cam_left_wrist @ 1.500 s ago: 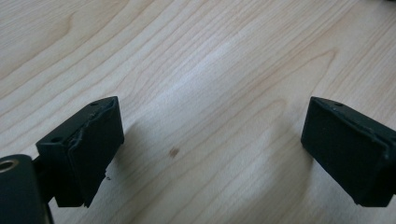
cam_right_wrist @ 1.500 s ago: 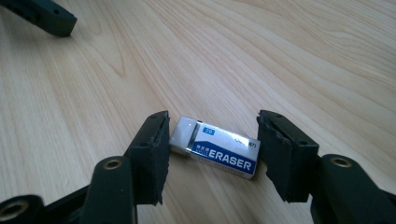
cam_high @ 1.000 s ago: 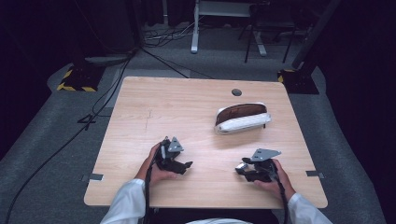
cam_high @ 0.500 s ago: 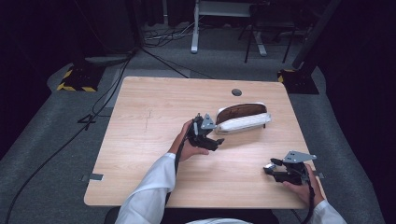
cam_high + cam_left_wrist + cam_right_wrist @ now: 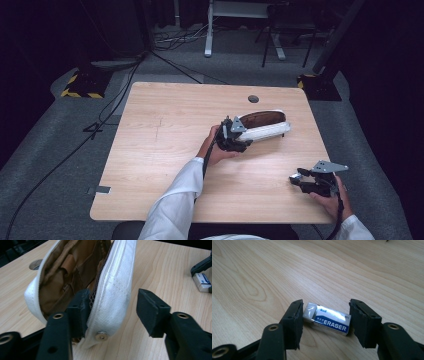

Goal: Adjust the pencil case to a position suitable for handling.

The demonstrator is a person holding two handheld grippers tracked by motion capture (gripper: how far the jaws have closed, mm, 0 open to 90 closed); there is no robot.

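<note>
Left arm in a white sleeve [image 5: 172, 205] reaches fwd and diagonally across the table [image 5: 165, 150], hand wrapped round the left gripper [image 5: 239, 139] at the near-left end of the pencil case [image 5: 265, 125], which lies on its side right of centre, just below the round grommet hole [image 5: 253, 99]. Left gripper view: the case [image 5: 82, 282] is white outside, brown lining inside, unzipped and gaping; 2 jaws spread, the one at left of that view pushed inside the opening against the mesh and zip edge, the other standing clear of the white outer wall w/ a gap showing, so the wall sits between them but isn't pinched. A metal snap shows at the case's near end. Right hand [image 5: 332, 200] sits low near the table's front-right corner, wrist bent inward, right gripper [image 5: 296, 178] pointing left along the tabletop. Right gripper view: jaws spread either side of the eraser [image 5: 327, 321], white block in a blue-and-white sleeve marked ERASER, lying flat on the wood; jaw at left looks about touching the eraser's bare end, jaw at right just beside the sleeved end, contact there hard to tell. Eraser also shows far off in left gripper view [image 5: 203, 282], well apart from the case.
</note>
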